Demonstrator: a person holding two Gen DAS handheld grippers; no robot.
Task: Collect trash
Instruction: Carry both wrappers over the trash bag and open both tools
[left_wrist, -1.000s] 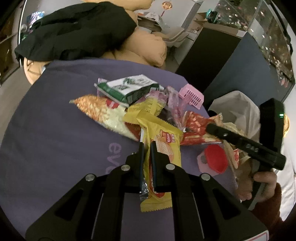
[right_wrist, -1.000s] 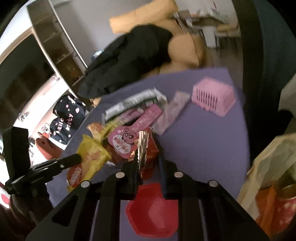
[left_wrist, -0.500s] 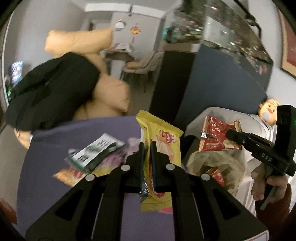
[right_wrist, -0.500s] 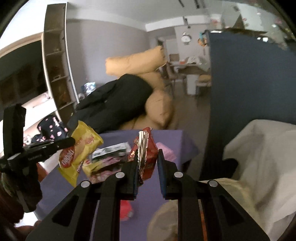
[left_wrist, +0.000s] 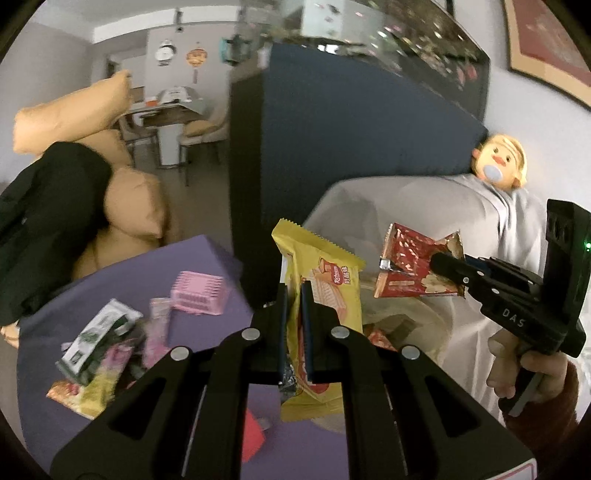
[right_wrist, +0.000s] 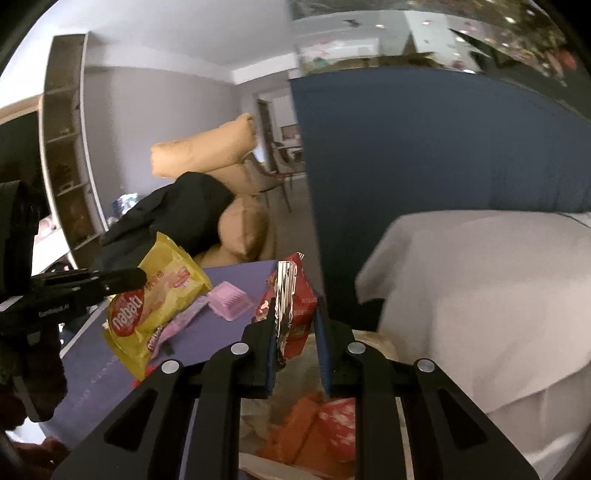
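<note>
you've lifted both tongs off the purple worktop (left_wrist: 192, 258), left tongs (left_wrist: 294, 295) clamped on the yellow wafer packet (left_wrist: 325, 280), right tongs (right_wrist: 295, 325) clamped on the red wrapper (right_wrist: 295, 295), now over the trash bag (right_wrist: 317, 439), ready to drop.

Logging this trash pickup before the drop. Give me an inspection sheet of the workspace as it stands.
Surface: purple table, partly covered by litter.
Job's things: yellow wafer wrapper and red snack wrapper, both lifted off the table; trash bag below, with red and orange packets inside.
Clutter: pile of wrappers and a pink basket on the table.
Grippers: left gripper shut on the yellow wafer wrapper; right gripper shut on the red snack wrapper, pinched at its foil edge.
Cables: nothing seen.
Surroundings: tan cushions under a black garment, blue partition, white-draped seat, plush toy.
</note>
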